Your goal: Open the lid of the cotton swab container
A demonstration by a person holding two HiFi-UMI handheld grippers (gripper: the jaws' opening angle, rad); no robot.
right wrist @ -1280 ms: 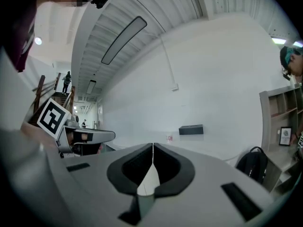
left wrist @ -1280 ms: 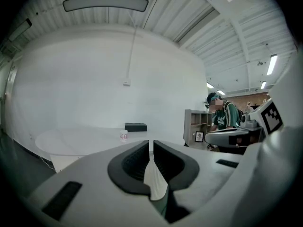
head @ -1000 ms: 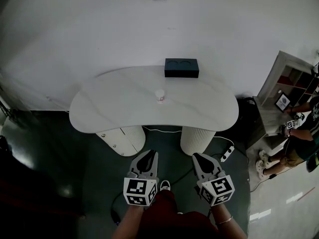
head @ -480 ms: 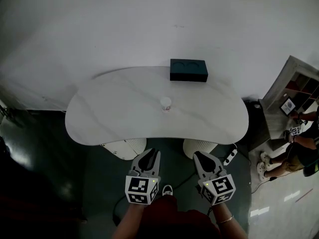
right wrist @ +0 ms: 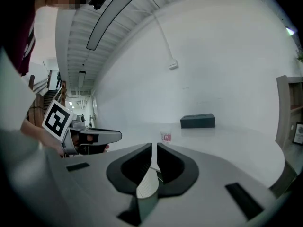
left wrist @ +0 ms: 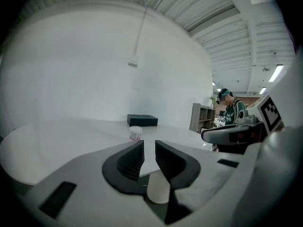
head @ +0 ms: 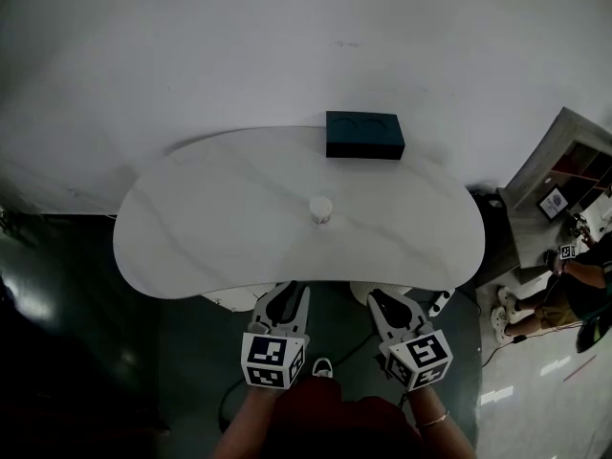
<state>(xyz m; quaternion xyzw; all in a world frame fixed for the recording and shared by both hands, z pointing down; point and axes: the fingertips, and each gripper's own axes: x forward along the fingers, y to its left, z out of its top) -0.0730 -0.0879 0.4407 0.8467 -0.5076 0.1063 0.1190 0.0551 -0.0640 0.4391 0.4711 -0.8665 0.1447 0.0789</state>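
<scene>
A small white cotton swab container [head: 320,208] with its lid on stands upright near the middle of the white table [head: 191,237]. It shows small and far in the left gripper view [left wrist: 135,133] and in the right gripper view [right wrist: 165,136]. My left gripper [head: 285,299] and right gripper [head: 386,304] hover side by side just off the table's near edge, well short of the container. Both are shut with nothing between the jaws.
A dark box [head: 363,135] with two round recesses sits at the table's far edge by the white wall. A shelf unit [head: 564,175] and a person [head: 583,275] are to the right. A power strip [head: 440,302] and cables lie on the dark floor below the table.
The view has moved closer to the table; the container and box now sit lower in the head view. Both grippers have come up to the near edge and stay shut.
</scene>
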